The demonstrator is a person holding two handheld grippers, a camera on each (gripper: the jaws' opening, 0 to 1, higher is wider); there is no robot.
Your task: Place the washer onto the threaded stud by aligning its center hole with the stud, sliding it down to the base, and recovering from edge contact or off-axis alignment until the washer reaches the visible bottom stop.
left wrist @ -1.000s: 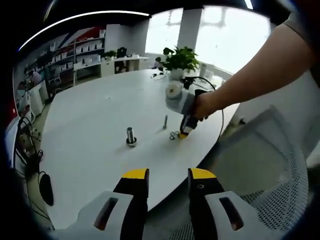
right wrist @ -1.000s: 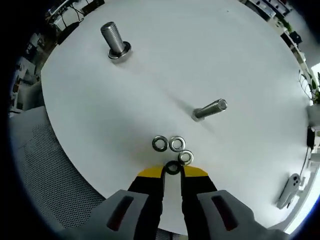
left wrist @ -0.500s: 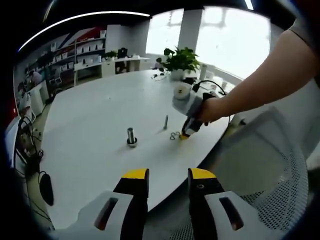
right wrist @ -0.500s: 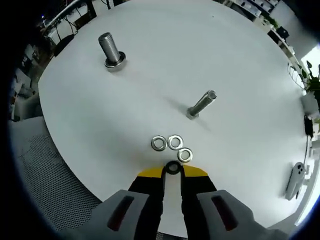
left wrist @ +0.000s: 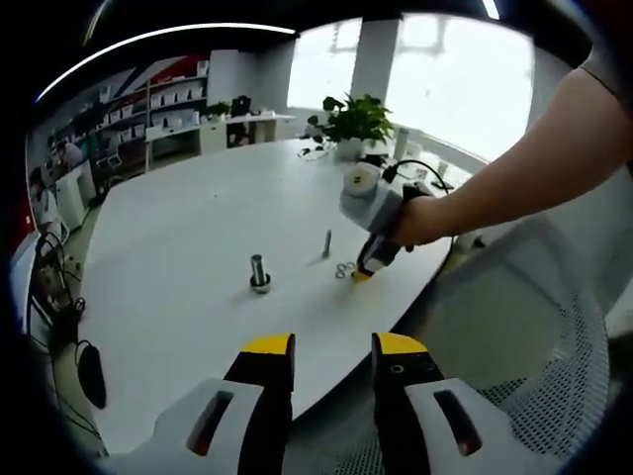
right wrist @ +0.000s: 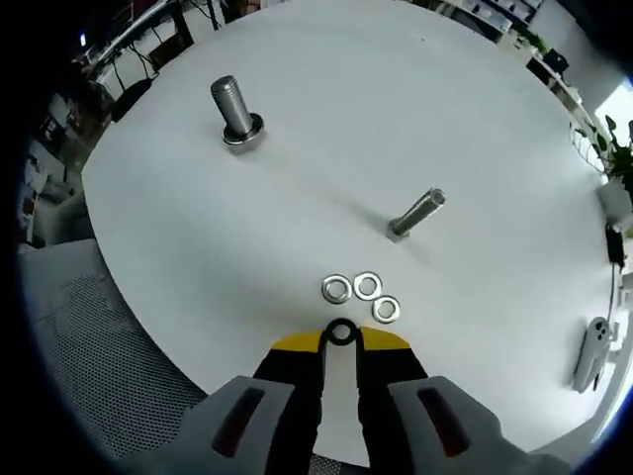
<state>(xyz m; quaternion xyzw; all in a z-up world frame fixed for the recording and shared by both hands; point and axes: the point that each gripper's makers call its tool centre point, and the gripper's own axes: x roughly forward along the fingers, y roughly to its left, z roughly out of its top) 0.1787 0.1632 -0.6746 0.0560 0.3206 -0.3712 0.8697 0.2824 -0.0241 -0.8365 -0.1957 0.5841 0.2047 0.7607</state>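
Washer apparently between right gripper jaws.

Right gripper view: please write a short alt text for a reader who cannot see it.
The right gripper holds a dark washer between its yellow-tipped jaws above a white table. Ahead lie three silver washers, a slim threaded stud and a thicker stud farther off.

Open-plan office, large white meeting table, wall shelving, potted plant, mesh chair
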